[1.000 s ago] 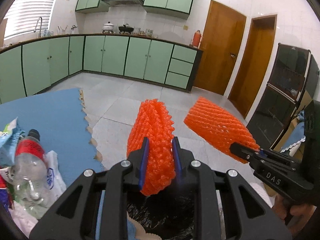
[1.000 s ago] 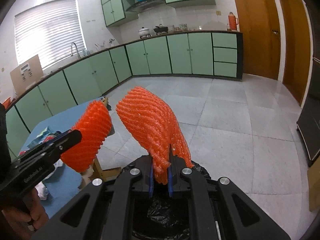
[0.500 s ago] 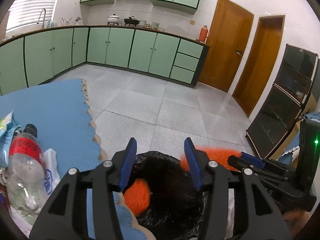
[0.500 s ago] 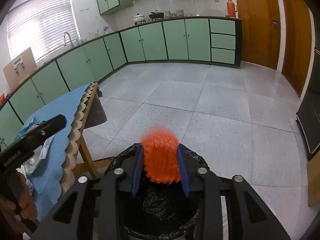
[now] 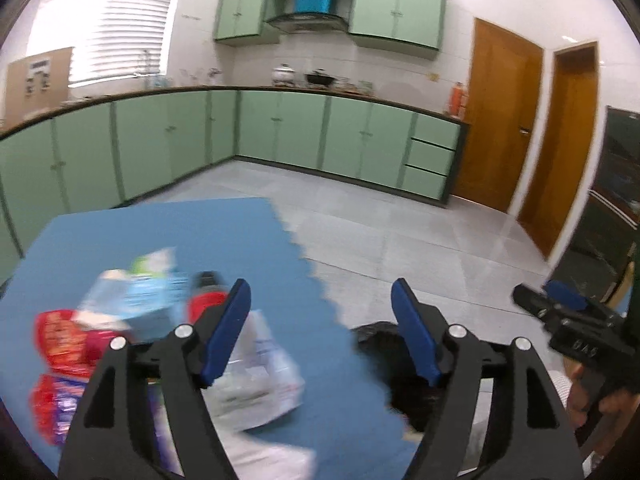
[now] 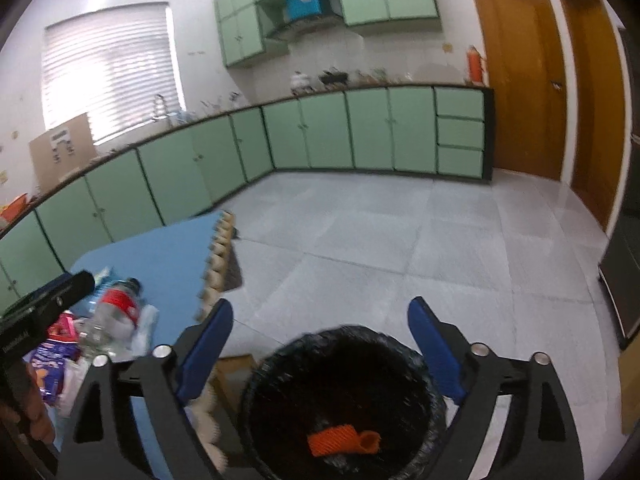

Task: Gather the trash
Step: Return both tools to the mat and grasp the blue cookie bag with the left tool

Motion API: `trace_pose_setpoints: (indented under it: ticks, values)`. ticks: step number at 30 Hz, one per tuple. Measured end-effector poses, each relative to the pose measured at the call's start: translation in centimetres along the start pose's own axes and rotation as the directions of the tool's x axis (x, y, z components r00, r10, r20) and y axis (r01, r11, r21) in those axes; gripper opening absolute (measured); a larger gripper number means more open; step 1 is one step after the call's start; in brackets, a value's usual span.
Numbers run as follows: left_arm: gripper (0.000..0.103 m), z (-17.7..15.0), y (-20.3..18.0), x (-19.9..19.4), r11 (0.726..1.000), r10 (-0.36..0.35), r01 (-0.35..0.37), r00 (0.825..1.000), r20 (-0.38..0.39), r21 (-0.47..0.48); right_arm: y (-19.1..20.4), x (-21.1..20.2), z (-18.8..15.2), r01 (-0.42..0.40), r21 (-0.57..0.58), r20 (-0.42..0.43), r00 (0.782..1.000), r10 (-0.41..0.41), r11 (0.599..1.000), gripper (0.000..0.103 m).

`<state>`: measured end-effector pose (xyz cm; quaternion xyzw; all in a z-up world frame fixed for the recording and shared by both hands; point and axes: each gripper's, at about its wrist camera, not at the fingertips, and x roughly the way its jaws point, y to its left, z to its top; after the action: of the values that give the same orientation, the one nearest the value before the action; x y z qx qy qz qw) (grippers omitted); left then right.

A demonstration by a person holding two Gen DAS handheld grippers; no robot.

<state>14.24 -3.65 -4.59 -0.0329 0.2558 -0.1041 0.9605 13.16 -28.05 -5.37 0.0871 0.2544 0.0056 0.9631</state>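
Observation:
My left gripper (image 5: 320, 300) is open and empty above the blue table (image 5: 168, 236), beside a heap of trash: a clear plastic bottle with a red label (image 5: 208, 300), red snack wrappers (image 5: 64, 336) and a white plastic bag (image 5: 260, 380). My right gripper (image 6: 320, 320) is open and empty above the black-lined trash bin (image 6: 344, 396). An orange foam net (image 6: 340, 438) lies in the bin. The bin's rim (image 5: 380, 332) shows in the left wrist view next to the table edge. The bottle (image 6: 118, 304) also shows in the right wrist view.
Green kitchen cabinets (image 5: 280, 132) line the far walls. Two wooden doors (image 5: 504, 128) stand at the right. A dark cabinet (image 5: 616, 200) is at the far right. Grey tiled floor (image 6: 400, 240) lies beyond the bin. The right gripper (image 5: 568, 320) shows in the left wrist view.
Both grippers opened and dropped their orange foam nets into the bin. The left gripper then swung left over the table's trash heap. The right gripper stays above the bin.

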Motion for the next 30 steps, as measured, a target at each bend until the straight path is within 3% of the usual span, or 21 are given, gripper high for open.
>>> trace_pose_setpoints:
  ticks: [7, 12, 22, 27, 30]
  values:
    - [0.077, -1.5, 6.0, -5.4, 0.982, 0.185, -0.184, 0.983, 0.013, -0.040, 6.7, -0.8, -0.5, -0.153, -0.058, 0.033, 0.987, 0.155, 0.987, 0.093]
    - [0.079, -3.7, 9.6, -7.5, 0.962, 0.255, -0.258, 0.966, -0.047, -0.087, 11.0, -0.8, -1.5, -0.242, -0.105, 0.010, 0.970, 0.245, 0.965, 0.093]
    - [0.077, -8.1, 12.5, -9.3, 0.949, 0.240, -0.260, 0.963, -0.125, -0.178, 15.5, -1.7, -2.9, -0.281, -0.199, 0.000, 0.958, 0.287, 0.939, 0.093]
    - [0.066, -8.0, 12.4, -8.9, 0.952, 0.206, -0.228, 0.971, -0.125, -0.205, 16.5, -1.7, -3.2, -0.278, -0.219, -0.001, 0.959, 0.285, 0.935, 0.093]
    - [0.053, -8.4, 12.2, -8.5, 0.955, 0.180, -0.205, 0.975, -0.128, -0.215, 16.4, -1.6, -3.2, -0.281, -0.221, -0.004, 0.958, 0.287, 0.934, 0.093]
